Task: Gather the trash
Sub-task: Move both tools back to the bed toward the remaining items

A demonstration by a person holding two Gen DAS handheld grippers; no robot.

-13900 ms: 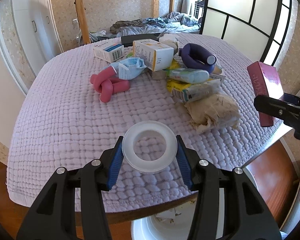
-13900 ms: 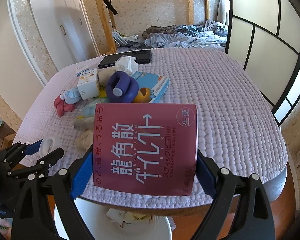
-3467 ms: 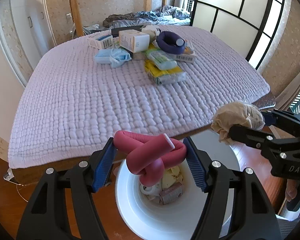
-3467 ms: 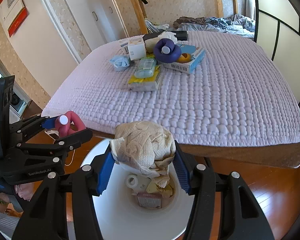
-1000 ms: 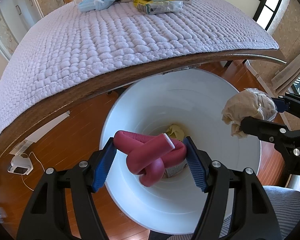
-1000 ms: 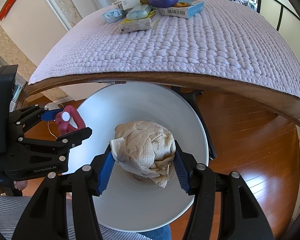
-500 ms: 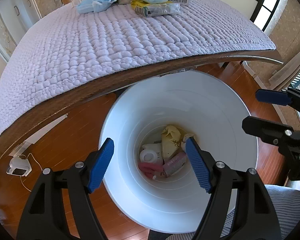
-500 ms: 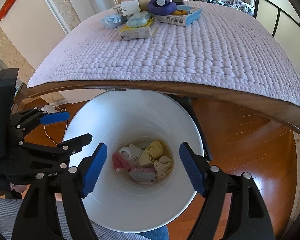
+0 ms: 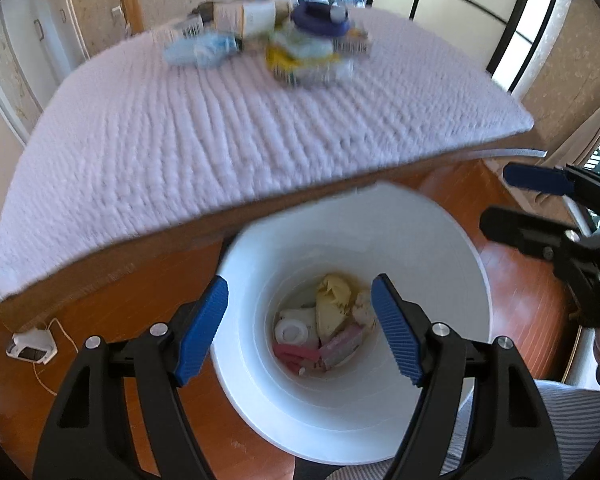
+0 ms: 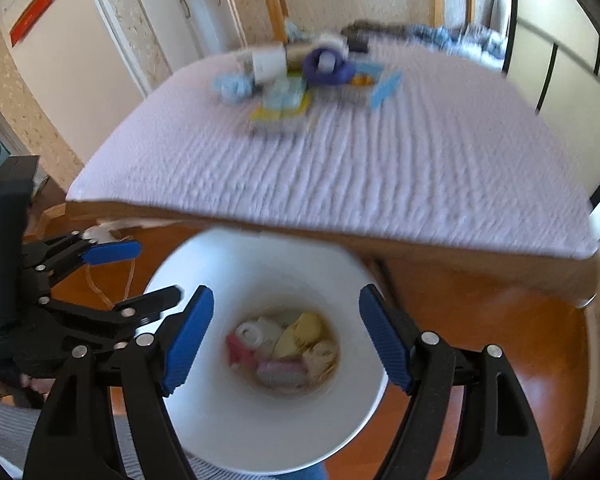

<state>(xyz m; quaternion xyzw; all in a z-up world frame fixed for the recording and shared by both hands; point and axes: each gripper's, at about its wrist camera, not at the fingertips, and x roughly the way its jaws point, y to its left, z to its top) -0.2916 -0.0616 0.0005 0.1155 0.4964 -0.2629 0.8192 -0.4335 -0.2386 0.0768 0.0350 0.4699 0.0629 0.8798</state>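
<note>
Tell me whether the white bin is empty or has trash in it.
Has trash in it. The white bin holds a small pile at its bottom: a pink curler, yellow wrapper and white tape roll.

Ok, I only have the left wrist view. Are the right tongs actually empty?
Observer: Yes. In the right wrist view the right tongs are opening with nothing between them; the white bin shows through the gap.
Operator: And my left tongs, seen from that side?
Observer: The left tongs are open and empty, beside the bin's left rim.
Operator: Anything on the quilted cover that I can't make out?
Observer: A light-blue carton lies next to the purple foam roller, on its right in that view.
</note>
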